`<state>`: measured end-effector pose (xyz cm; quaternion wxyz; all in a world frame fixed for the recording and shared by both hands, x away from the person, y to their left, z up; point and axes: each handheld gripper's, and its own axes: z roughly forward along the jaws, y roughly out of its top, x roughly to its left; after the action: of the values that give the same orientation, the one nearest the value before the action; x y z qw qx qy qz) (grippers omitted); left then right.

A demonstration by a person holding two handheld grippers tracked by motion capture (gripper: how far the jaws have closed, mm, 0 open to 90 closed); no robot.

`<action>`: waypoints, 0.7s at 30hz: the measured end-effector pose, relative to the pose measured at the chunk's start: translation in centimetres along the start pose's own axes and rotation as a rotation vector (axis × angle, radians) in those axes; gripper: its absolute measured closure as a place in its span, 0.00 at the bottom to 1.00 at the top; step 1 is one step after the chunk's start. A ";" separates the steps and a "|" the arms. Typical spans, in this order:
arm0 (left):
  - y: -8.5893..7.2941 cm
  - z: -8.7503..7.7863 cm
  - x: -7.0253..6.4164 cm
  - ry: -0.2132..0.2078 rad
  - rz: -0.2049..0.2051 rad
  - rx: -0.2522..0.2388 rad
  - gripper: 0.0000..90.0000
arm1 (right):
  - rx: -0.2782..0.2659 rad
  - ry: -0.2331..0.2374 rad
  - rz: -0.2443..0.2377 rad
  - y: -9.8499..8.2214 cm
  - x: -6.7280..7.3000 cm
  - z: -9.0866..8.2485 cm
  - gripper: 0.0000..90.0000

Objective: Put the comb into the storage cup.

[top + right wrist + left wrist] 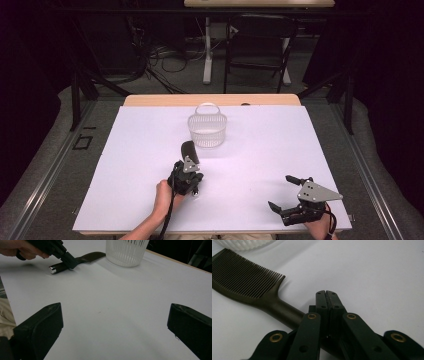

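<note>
White sheet covered the table (125,165) w/ dark room behind; a black comb (249,287) lay on it near the middle, head pointing at the white basket (207,131) just beyond. Left gripper (189,176) was clamped on the comb's handle, jaws pressed together over it; right gripper (286,192) sat well apart at the near right corner, jaws spread wide, holding nothing. Prob. the grasp step: next move likely a lift & carry over the basket rim, which calls for keeping the comb level so it doesn't pivot in the grip.

A dark olive-black comb (249,287) with fine parallel teeth is seen, its handle end capped in silver. The laundry-style basket (207,129) is white, patterned with narrow vertical slots. The table (150,150) is covered in pale lavender-white (a light wooden edge is shown at the far side). The left gripper (327,298) is black with brass-coloured rivets.
</note>
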<state>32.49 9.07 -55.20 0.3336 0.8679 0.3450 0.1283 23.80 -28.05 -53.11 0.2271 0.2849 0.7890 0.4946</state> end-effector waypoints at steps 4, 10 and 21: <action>-0.1 -0.2 -0.1 0.018 0.020 0.018 0.99 | 0.000 0.000 0.001 0.0 -0.1 0.0 0.00; -0.6 -0.8 0.5 0.036 0.022 0.039 0.98 | 0.000 -0.001 0.002 -0.1 -0.1 0.0 0.00; -1.3 -1.5 2.0 0.073 -0.006 0.069 0.98 | 0.000 -0.001 0.004 -0.1 -0.1 0.0 0.00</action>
<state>32.60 11.94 -54.99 0.2909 0.8727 0.3636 0.1467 23.90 -28.17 -53.16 0.2263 0.2867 0.7884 0.4950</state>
